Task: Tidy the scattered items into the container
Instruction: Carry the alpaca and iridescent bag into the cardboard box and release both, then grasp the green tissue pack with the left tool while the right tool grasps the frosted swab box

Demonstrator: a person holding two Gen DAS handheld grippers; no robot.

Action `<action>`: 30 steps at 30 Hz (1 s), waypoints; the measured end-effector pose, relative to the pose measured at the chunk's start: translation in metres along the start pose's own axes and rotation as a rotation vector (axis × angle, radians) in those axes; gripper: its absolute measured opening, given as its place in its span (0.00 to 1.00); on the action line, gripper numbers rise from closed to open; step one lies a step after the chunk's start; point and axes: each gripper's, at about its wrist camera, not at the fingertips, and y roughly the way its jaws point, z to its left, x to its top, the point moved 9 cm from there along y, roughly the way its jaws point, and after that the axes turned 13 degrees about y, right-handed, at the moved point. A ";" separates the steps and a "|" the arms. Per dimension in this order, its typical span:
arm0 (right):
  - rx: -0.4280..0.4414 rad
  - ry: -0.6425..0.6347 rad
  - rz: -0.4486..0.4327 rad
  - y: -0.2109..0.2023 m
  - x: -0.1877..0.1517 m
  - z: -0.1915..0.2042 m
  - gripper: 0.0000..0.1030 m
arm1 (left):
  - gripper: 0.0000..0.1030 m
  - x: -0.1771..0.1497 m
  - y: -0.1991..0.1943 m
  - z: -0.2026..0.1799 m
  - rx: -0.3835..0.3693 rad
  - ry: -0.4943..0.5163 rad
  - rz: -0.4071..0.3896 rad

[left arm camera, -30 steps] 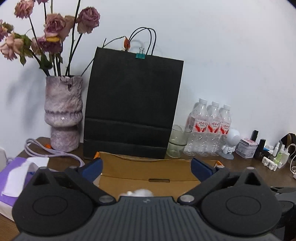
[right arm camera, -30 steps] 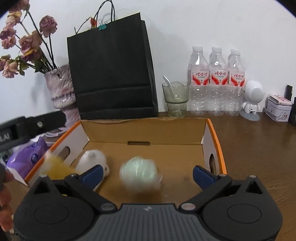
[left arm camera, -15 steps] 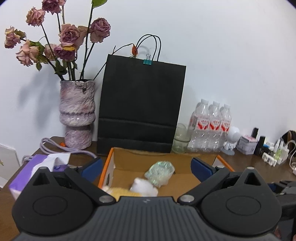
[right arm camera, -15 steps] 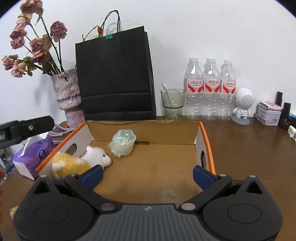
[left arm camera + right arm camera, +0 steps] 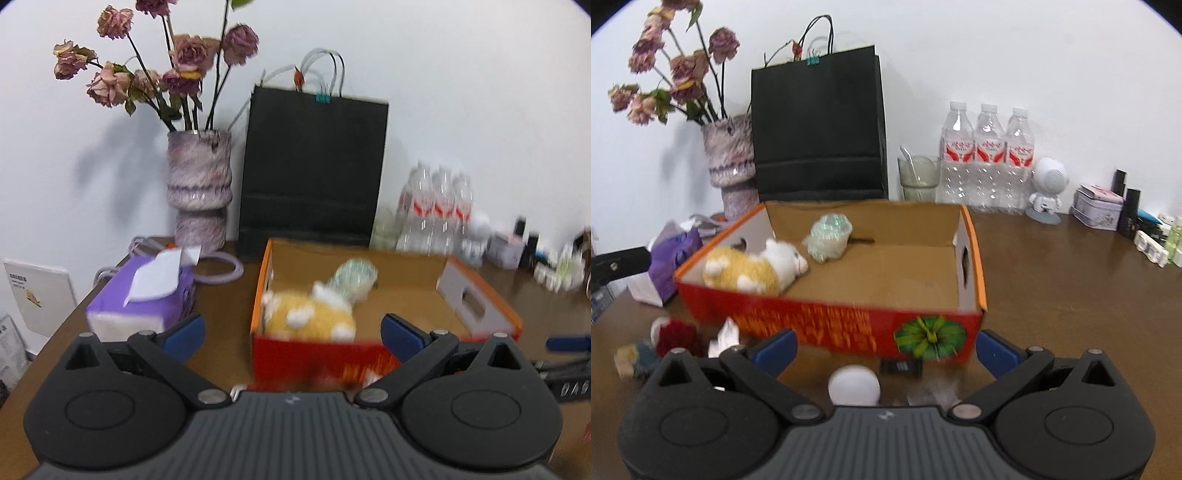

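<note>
An open cardboard box with red front and orange rim [image 5: 971, 254] [image 5: 480, 291] stands on the brown table. Inside lie a yellow-and-white plush toy [image 5: 750, 267] [image 5: 310, 317] and a pale green crumpled ball [image 5: 829, 236] [image 5: 352, 277]. On the table before the box lie a white ball [image 5: 854, 386], a small black item [image 5: 900, 367], a dark red fluffy item [image 5: 676, 338], a white scrap [image 5: 724, 334] and a blue-tan toy [image 5: 633, 360]. My right gripper [image 5: 884, 349] is open and empty, above the white ball. My left gripper [image 5: 291, 334] is open and empty, before the box.
A purple tissue box [image 5: 144, 291] [image 5: 665, 258] lies left of the box. Behind stand a vase of dried roses [image 5: 199, 192], a black paper bag [image 5: 818, 125], a glass [image 5: 918, 177], three water bottles [image 5: 988, 158], a white figure [image 5: 1047, 190] and small tins and bottles [image 5: 1099, 205].
Both grippers have pulled back and up from the box; its red front and the items before it now show. The green ball, which fell into the box a second ago, lies still.
</note>
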 end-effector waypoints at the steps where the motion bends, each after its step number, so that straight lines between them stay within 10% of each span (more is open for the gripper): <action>1: -0.008 -0.003 0.009 -0.003 -0.007 -0.002 1.00 | 1.00 -0.008 -0.001 -0.002 0.007 0.016 0.022; 11: -0.056 0.009 0.112 -0.008 -0.065 -0.014 1.00 | 1.00 -0.076 0.008 -0.010 0.018 -0.017 0.197; 22: -0.131 -0.003 0.115 0.004 -0.074 -0.013 1.00 | 1.00 -0.082 0.031 -0.024 0.030 -0.050 0.251; 26: -0.139 0.002 0.106 0.004 -0.074 -0.015 1.00 | 0.89 -0.083 0.037 -0.028 0.039 -0.058 0.252; 30: -0.120 0.010 0.107 0.004 -0.075 -0.017 0.97 | 0.56 -0.084 0.036 -0.032 0.033 -0.043 0.255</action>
